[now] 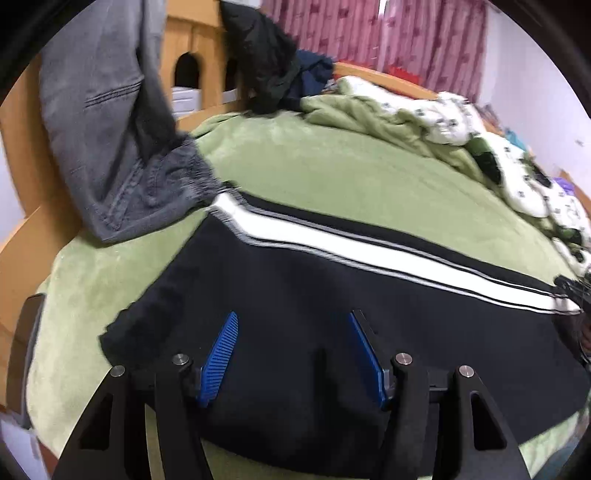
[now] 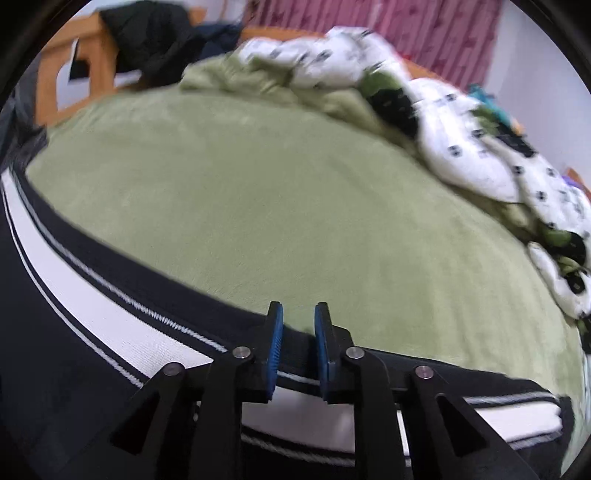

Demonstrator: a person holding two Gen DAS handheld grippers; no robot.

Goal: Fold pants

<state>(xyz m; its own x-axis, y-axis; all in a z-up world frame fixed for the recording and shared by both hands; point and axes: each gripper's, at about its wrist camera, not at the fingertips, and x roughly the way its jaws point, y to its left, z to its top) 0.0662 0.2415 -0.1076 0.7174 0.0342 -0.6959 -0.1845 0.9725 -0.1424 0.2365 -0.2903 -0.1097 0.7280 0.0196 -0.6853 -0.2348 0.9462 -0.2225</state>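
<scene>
Black pants (image 1: 295, 295) with a white side stripe (image 1: 332, 240) lie flat on a green bed cover (image 1: 332, 173). My left gripper (image 1: 293, 317) hovers over the black cloth, its blue pads wide apart and empty. In the right wrist view the same pants (image 2: 55, 332) run along the near edge with the stripe (image 2: 110, 314) curving left. My right gripper (image 2: 298, 308) sits over the pants' far edge, its blue pads a narrow gap apart with nothing seen pinched between them.
Grey jeans (image 1: 110, 129) hang at the left over the wooden bed frame (image 1: 22, 122). Dark clothes (image 1: 266, 62) are piled at the headboard. A rumpled white and green quilt (image 1: 461, 122) lines the far right side, also in the right wrist view (image 2: 461, 129). Pink curtains (image 1: 388, 33) hang behind.
</scene>
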